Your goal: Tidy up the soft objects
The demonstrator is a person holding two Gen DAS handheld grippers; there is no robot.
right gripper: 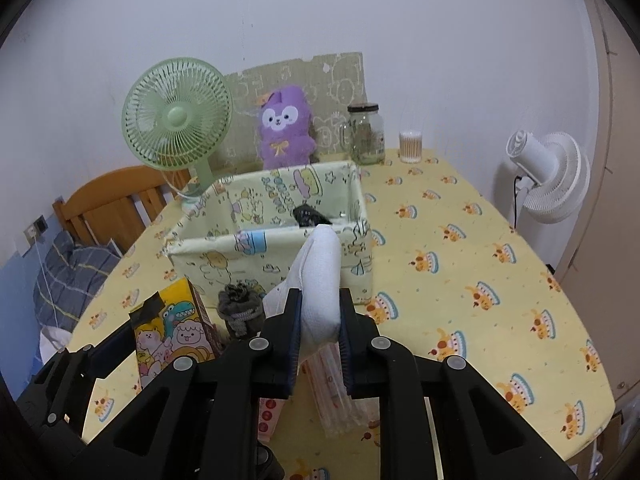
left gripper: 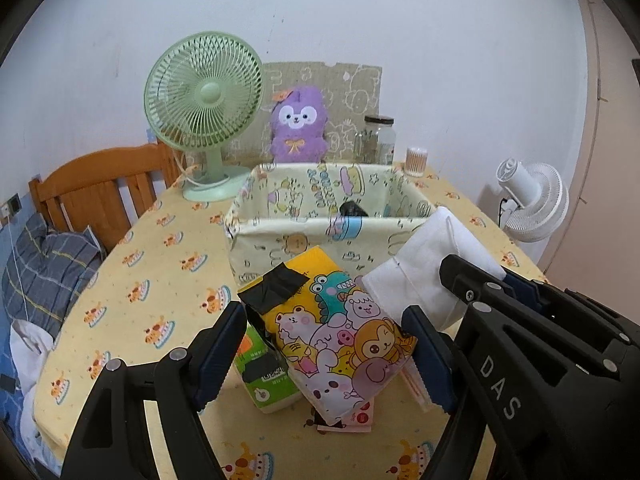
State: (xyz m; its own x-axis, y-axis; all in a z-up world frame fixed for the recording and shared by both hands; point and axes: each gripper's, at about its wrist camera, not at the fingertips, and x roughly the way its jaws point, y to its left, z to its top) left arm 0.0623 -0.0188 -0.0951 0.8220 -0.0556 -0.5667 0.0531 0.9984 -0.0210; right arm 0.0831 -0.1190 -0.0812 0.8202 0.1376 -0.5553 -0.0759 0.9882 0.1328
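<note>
- The right gripper [right gripper: 320, 336] has its jaws clamped on a white sock [right gripper: 320, 280], which sticks up and forward between them, in front of the near wall of the fabric bin [right gripper: 272, 252].
- The left gripper [left gripper: 328, 356] has its jaws apart on either side of a cartoon tissue pack [left gripper: 340, 336]; whether the pads press it I cannot tell.
- That pack is tilted over a green pack [left gripper: 268, 376] and a pink packet [left gripper: 360, 420] near the table's [right gripper: 460, 248] front edge.
- A grey rolled sock [right gripper: 240, 308] lies on the table just beside the bin's near wall.
- Inside the bin, a dark item [right gripper: 308, 216] shows (too small to name).
- Along the table's far edge stand a green fan [left gripper: 204, 100], a purple plush toy [left gripper: 298, 124], a glass jar [left gripper: 378, 140] and a tub of cotton swabs [left gripper: 416, 160].
</note>
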